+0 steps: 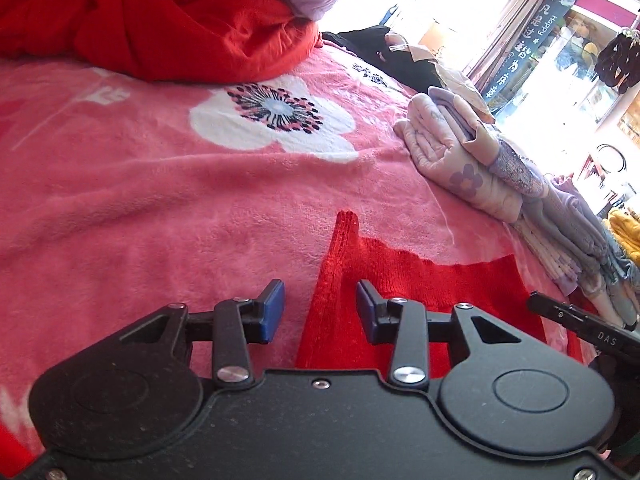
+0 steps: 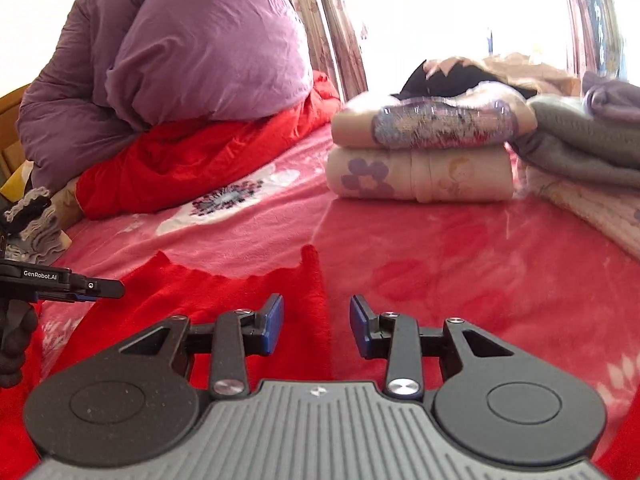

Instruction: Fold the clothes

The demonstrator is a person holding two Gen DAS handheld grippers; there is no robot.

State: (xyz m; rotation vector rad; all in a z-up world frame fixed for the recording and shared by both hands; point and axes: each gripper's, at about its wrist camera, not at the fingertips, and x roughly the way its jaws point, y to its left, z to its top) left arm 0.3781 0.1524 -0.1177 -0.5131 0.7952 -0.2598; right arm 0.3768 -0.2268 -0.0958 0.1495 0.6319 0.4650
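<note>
A red knit garment lies flat on the pink flowered blanket, one ribbed strip pointing away from me. My left gripper is open just above the garment's left edge, nothing between its blue pads. In the right wrist view the same red garment spreads out to the left, and my right gripper hangs open over its right edge. The left gripper's tip shows at the far left there; the right gripper's tip shows at the right in the left wrist view.
Folded pale clothes with purple flowers are stacked ahead on the right, grey and lilac knits beside them. A purple quilt rests on a red quilt at the back left. Black clothing lies by the bright window.
</note>
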